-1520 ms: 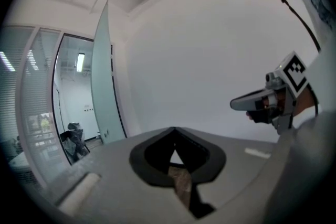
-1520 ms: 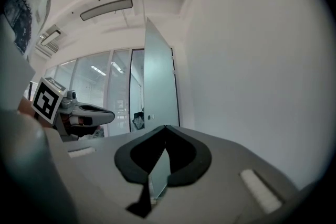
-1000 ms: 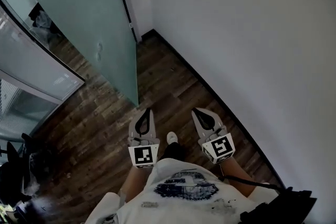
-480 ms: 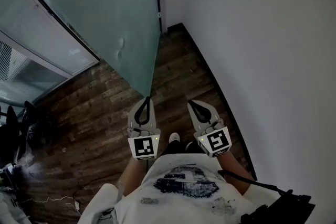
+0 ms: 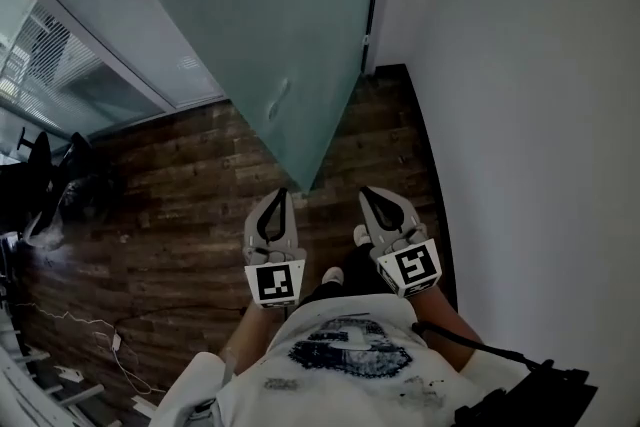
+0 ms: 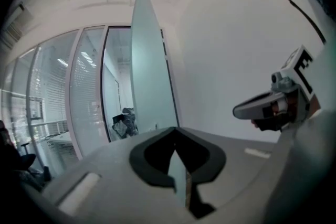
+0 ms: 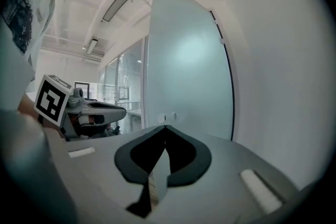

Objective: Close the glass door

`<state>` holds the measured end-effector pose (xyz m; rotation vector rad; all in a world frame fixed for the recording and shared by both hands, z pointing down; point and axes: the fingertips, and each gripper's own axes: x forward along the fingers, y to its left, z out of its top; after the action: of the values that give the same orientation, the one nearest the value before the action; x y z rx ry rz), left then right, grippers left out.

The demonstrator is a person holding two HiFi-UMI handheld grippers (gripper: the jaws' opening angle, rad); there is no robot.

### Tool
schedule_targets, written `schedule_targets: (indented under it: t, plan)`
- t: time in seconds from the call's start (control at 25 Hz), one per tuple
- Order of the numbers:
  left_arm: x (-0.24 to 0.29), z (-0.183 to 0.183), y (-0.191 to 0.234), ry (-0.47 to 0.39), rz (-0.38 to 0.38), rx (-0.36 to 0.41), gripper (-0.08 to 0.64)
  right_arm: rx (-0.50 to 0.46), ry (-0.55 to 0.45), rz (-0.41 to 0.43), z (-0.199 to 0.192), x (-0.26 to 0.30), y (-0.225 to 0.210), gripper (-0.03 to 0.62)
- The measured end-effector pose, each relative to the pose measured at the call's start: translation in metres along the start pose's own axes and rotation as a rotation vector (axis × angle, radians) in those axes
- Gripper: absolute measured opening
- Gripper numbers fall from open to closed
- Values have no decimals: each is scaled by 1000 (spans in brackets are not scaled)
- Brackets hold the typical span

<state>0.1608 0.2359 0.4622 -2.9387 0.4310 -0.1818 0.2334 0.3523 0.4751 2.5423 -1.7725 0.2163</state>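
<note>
- Head view: the glass door [image 5: 270,25] stands open, swung out from the white wall [image 5: 520,115] on the right; the left gripper [image 5: 281,194] and right gripper [image 5: 366,192] hang near its near edge, apart from it
- Left gripper view: fingers clenched, empty; door edge-on ahead
- Right gripper view: fingers clenched, empty; door face ahead, untouched, so the closing push seems all still to do

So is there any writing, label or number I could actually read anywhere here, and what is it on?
None readable.
The shirt print: too blurred to read.
The marker cubes on the left gripper and right gripper: black-and-white square patterns, not letters.
The glass door: no lettering visible.
</note>
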Motion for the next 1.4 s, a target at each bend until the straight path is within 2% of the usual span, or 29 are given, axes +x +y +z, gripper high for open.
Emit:
schedule_targets:
  t: [0.12,0.2,0.24,0.28,0.32,0.48,0.68,0.88,1.0,1.12,1.24,1.4]
  plan:
    - [8,2,6,43,76,-38,3,32,32,66,-16,29,-17,6]
    - [14,-1,10,67,131,-34,3,40,52,109,-26,52,-27,6]
    - [16,-4,13,75,161,-23,3,48,59,131,-30,64,-31,23]
    - [18,-7,18,78,194,-17,3,59,66,153,-33,77,-34,83]
    - [19,-9,23,82,229,-22,3,68,72,173,-34,89,-36,114]
    - [20,-13,37,120,352,-67,3,46,80,253,-34,131,-37,138]
    - [12,-4,42,140,459,-47,3,12,76,323,-34,177,-27,227]
    - [-1,4,46,161,572,-26,3,-36,68,397,-30,222,-11,264]
    - [-12,0,48,182,620,-35,3,-40,78,416,-33,239,-4,284]
    - [-18,-7,55,152,665,-49,3,-36,86,432,-34,250,3,293]
    - [-12,-8,66,182,648,-54,3,-58,96,431,-41,263,9,299]
    - [-4,-18,92,144,631,-33,3,-71,94,423,-30,279,24,296]
